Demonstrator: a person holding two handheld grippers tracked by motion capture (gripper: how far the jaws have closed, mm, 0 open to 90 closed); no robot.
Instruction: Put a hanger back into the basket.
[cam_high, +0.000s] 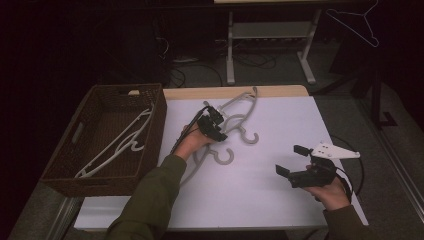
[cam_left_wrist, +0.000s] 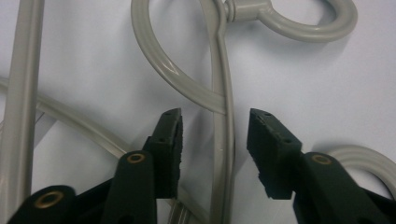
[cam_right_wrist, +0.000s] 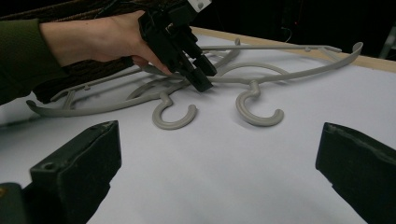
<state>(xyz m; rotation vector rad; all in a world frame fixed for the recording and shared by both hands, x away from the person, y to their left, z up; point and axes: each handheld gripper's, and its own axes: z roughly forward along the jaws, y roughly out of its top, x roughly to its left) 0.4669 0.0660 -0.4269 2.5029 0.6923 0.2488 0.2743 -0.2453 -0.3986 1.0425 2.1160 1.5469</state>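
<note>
Two grey hangers lie overlapped on my desk (cam_high: 280, 165), near its far edge and a little toward the left side, with a wicker basket (cam_high: 107, 145) off the left edge holding more white hangers (cam_high: 117, 145). Going from big to small: the desk, the basket, then the farther hanger (cam_high: 239, 106) with its hook (cam_right_wrist: 258, 111), and the nearer hanger (cam_high: 196, 167), whose hook (cam_right_wrist: 173, 116) points at the near edge.

My left fingers (cam_left_wrist: 212, 154) are down on that pile, standing apart with one thin grey bar (cam_left_wrist: 223, 140) running straight between them, its long axis in line with the way the fingers point. Neither pad presses it yet, so I judge the squeeze is what comes next. Which of the two hangers that bar belongs to I cannot tell, since they cross right there and my left hand (cam_high: 192, 142) covers the junction.

My right fingers (cam_high: 295, 162) hover wide apart and empty toward the near right corner, well away from the hangers, so the left is clearly the nearer one.
</note>
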